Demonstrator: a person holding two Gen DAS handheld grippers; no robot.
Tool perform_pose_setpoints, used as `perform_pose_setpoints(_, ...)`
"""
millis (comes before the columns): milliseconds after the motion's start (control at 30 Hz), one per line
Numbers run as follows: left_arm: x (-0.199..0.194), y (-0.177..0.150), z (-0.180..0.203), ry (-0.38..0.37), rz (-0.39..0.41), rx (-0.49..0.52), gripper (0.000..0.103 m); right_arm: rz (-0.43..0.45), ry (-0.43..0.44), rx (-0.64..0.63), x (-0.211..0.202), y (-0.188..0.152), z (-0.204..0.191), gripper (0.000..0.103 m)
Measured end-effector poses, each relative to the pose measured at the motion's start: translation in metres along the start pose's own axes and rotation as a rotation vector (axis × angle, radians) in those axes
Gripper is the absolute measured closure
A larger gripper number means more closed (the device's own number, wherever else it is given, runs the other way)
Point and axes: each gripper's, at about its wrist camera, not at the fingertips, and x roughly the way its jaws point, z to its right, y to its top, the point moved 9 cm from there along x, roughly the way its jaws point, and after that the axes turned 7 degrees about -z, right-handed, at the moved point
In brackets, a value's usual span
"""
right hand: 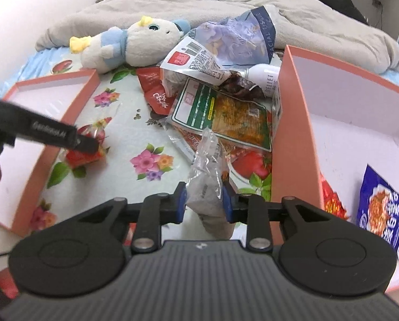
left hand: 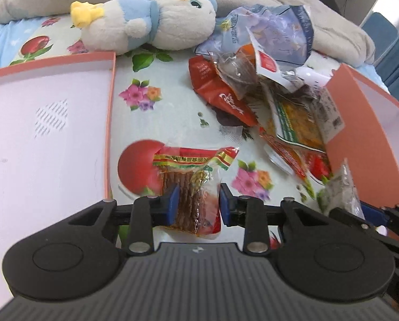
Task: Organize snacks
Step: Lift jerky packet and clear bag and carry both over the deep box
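Pinching a clear packet of brown snack sticks (left hand: 192, 187) between its blue pads, the left claw (left hand: 198, 203) held it low over the flowered bedsheet (left hand: 172, 101), just beside the left pink box (left hand: 47, 123), whose white floor showed bare in this view; the right claw (right hand: 203, 200) was likewise clamped on a crinkled clear packet with a grey filling (right hand: 208, 176), which stood up between its pads, close to the wall of the right pink box (right hand: 293, 133). The step in hand looked like the carrying of two picked packets to their boxes, and the next move probably called for swinging each claw outward over its nearer box and spreading the pads there. Inside the right box a blue packet (right hand: 383, 208) already lay; between the boxes the snack pile (right hand: 220, 107) remained unsorted, with a plush toy (right hand: 130, 45) and a grey blanket (right hand: 306, 21) behind it
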Motion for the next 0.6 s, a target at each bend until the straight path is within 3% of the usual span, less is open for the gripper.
perform_pose_setpoints(167, -0.02, -0.018, 0.006, -0.026, 0.019, -0.047, 0.078, -0.015, 0.035, 0.052, -0.013, -0.008, 0.0, 0.074)
perform_pose_setpoints(233, -0.026, -0.026, 0.01, -0.036, 0.022, -0.06, 0.087, -0.019, 0.042, 0.062, -0.017, -0.013, -0.001, 0.074)
perform_pose_setpoints(600, -0.059, -0.046, 0.024, -0.083, 0.068, -0.137, 0.089, -0.024, 0.074, 0.099, -0.041, -0.027, 0.002, 0.075)
